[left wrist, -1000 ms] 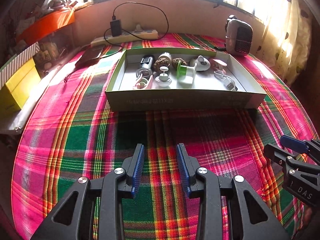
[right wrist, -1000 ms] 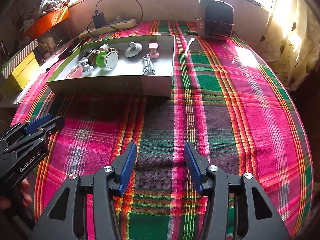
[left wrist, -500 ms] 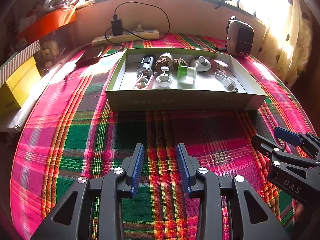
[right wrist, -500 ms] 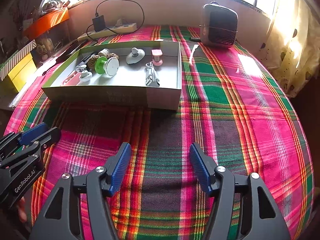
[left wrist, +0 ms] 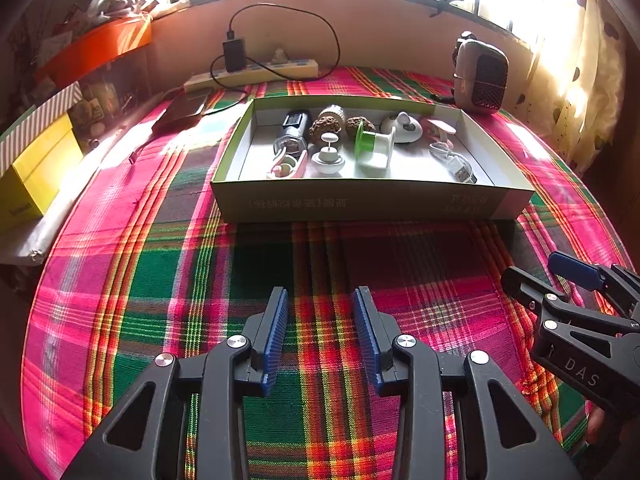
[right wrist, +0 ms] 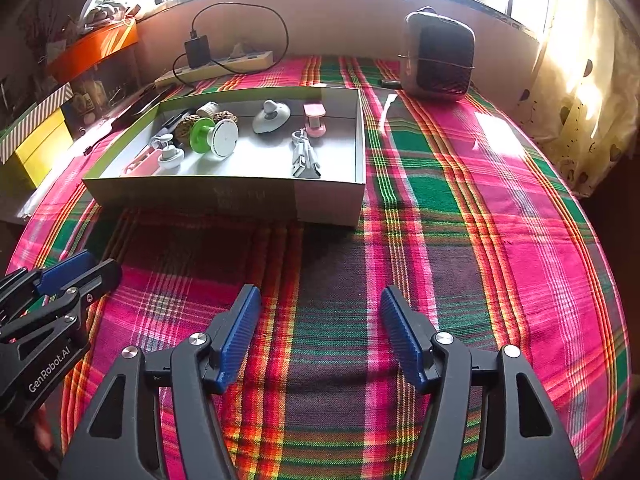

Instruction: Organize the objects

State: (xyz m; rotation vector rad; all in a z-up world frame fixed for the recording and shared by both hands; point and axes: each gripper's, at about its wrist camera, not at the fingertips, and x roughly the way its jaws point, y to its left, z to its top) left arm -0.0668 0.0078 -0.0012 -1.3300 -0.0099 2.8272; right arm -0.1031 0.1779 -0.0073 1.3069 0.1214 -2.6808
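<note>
A shallow green-edged cardboard box (left wrist: 372, 200) (right wrist: 224, 196) sits on the plaid cloth beyond both grippers. Inside lie a green and white spool (left wrist: 374, 148) (right wrist: 214, 136), a white USB cable (left wrist: 454, 160) (right wrist: 304, 156), a grey domed piece (right wrist: 272, 116), a pink holder (right wrist: 314, 120), a white knob (left wrist: 328, 154) and several other small items. My left gripper (left wrist: 320, 300) hovers open over the cloth, nothing between its blue pads. My right gripper (right wrist: 320, 300) stands wide open beside it, also with nothing in it. Each gripper shows at the edge of the other's view (left wrist: 536, 272) (right wrist: 100, 266).
A small heater (left wrist: 482, 76) (right wrist: 438, 56) stands at the back right by a curtain (left wrist: 580, 80). A power strip with charger (left wrist: 256, 74) lies along the back wall. A dark flat device (left wrist: 184, 106), a yellow box (left wrist: 36, 172) and an orange tray (left wrist: 96, 48) are at the left.
The right gripper's jaws have spread wider apart and it has shifted slightly relative to the box. The left gripper has stayed put with the same gap.
</note>
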